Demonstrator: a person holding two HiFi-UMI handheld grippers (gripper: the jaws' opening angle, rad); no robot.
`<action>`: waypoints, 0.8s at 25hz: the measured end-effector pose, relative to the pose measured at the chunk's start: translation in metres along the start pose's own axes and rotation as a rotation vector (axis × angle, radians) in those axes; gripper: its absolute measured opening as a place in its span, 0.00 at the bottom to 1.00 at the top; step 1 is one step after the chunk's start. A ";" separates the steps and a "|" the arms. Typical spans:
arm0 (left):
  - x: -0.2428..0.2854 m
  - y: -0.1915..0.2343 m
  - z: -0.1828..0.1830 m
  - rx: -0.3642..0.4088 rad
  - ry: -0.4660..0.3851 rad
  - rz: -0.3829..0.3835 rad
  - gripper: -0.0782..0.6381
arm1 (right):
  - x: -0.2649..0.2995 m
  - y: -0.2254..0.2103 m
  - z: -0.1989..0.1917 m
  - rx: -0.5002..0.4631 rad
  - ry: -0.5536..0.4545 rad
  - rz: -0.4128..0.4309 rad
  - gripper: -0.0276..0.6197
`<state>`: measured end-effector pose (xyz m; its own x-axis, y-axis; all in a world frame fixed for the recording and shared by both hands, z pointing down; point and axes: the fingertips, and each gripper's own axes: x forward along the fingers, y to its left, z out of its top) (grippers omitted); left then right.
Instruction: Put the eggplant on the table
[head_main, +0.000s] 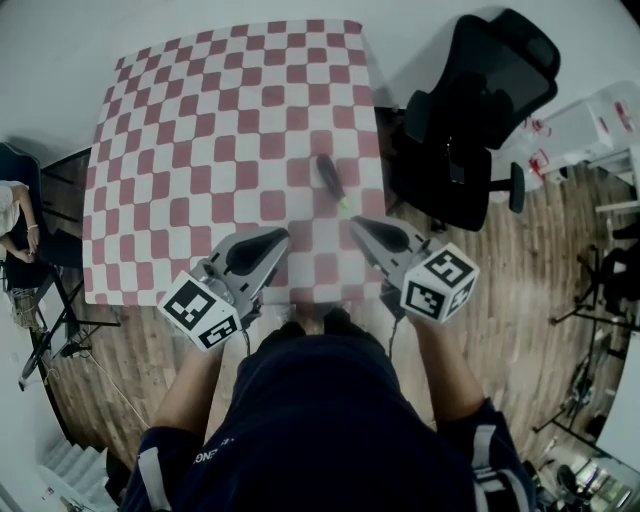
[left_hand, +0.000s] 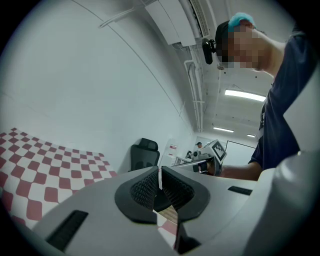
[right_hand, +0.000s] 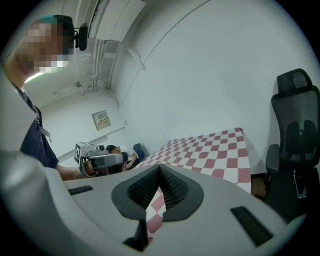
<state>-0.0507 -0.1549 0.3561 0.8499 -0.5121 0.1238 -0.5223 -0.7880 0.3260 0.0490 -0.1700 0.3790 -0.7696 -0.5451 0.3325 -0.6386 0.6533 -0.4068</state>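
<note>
- Red-and-white checked cloth is covering the table (head_main: 230, 130), which is standing on a wooden floor (head_main: 520, 300) beside a black office chair (head_main: 480, 110).
- We are holding the left gripper (head_main: 278, 238) and the right gripper (head_main: 358, 225) over the table's near edge. Each has its jaws pressed together and is pinching nothing.
- The eggplant (head_main: 331, 180) is lying on the cloth just ahead of the right gripper's tips, apart from them and farther from the left gripper.
- Only the head view is showing us the eggplant. The left gripper view is looking past its closed jaws at the white wall, the chair and the right gripper. The right gripper view is catching the left gripper and a seated person (right_hand: 125, 150) beyond it.
- The eggplant is looking dark and slim, with its pale green stem end pointing toward us. The pads (right_hand: 145, 187) are showing a ribbed black surface set in smooth grey shells.
</note>
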 end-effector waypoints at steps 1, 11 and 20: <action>0.000 -0.001 0.001 0.002 -0.001 -0.001 0.16 | 0.000 0.002 0.001 -0.008 0.000 0.003 0.07; 0.001 -0.003 0.001 0.004 -0.004 -0.011 0.16 | 0.005 0.010 0.001 -0.047 0.013 0.006 0.07; 0.003 -0.001 0.001 0.000 -0.007 -0.016 0.16 | 0.007 0.006 -0.002 -0.048 0.032 -0.010 0.07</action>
<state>-0.0475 -0.1562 0.3551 0.8577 -0.5019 0.1116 -0.5085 -0.7960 0.3284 0.0398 -0.1689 0.3812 -0.7622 -0.5356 0.3635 -0.6453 0.6728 -0.3618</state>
